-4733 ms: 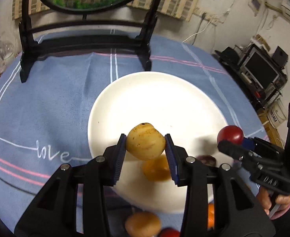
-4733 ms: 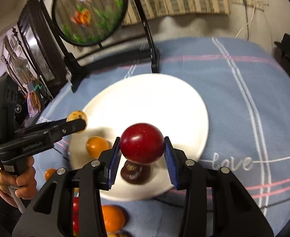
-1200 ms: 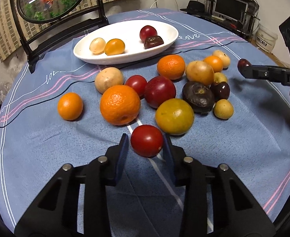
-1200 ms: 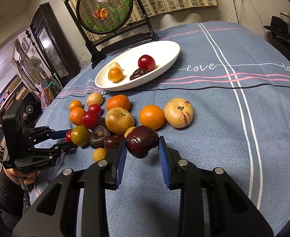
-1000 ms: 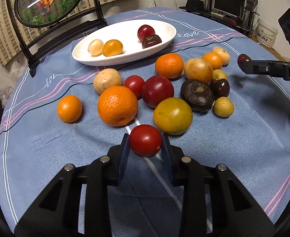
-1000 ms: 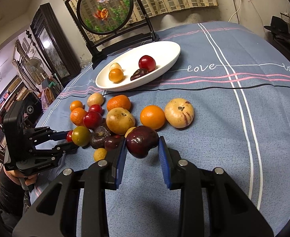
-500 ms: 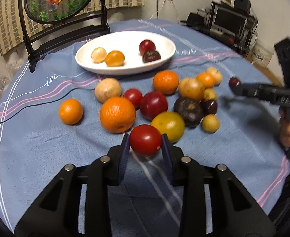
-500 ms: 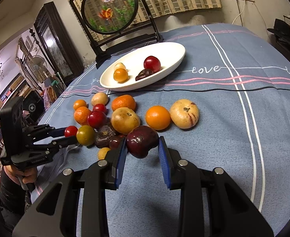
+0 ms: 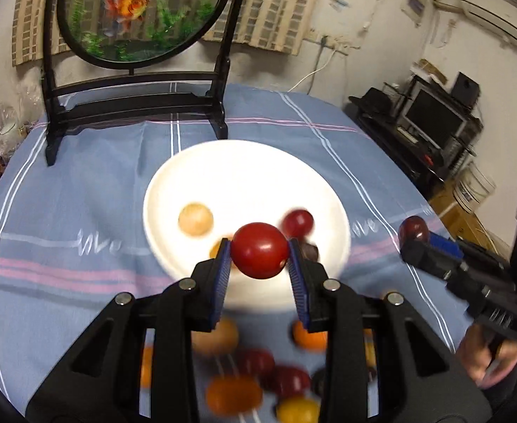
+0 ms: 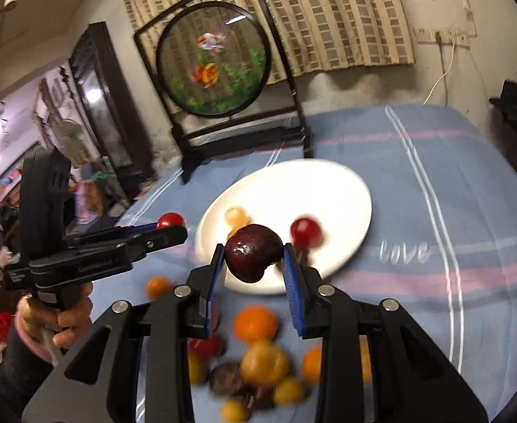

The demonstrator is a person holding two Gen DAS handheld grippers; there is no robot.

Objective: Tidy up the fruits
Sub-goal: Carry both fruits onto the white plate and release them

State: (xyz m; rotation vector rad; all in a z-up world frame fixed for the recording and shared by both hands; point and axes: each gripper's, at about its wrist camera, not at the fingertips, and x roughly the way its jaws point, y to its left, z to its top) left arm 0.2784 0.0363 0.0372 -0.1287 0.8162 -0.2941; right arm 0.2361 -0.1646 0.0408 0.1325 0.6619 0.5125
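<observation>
My left gripper (image 9: 259,259) is shut on a red tomato (image 9: 259,249) and holds it above the near rim of the white plate (image 9: 254,172). My right gripper (image 10: 252,259) is shut on a dark purple plum (image 10: 252,251) above the plate's (image 10: 314,190) near edge. The plate holds a pale yellow fruit (image 9: 195,219), a red fruit (image 9: 297,222) and, partly hidden, an orange fruit and a dark one. The other gripper shows in each view, at the right (image 9: 413,232) and at the left (image 10: 168,224).
Several loose oranges, red, yellow and dark fruits (image 10: 258,359) lie blurred on the blue cloth (image 9: 82,190) below the grippers. A black-framed round goldfish screen (image 9: 138,10) stands behind the plate. A desk with a monitor (image 9: 434,116) is off the table's right.
Both grippers have lifted their fruits off the cloth and moved forward from the fruit pile to the plate's near edge. The view is motion-blurred.
</observation>
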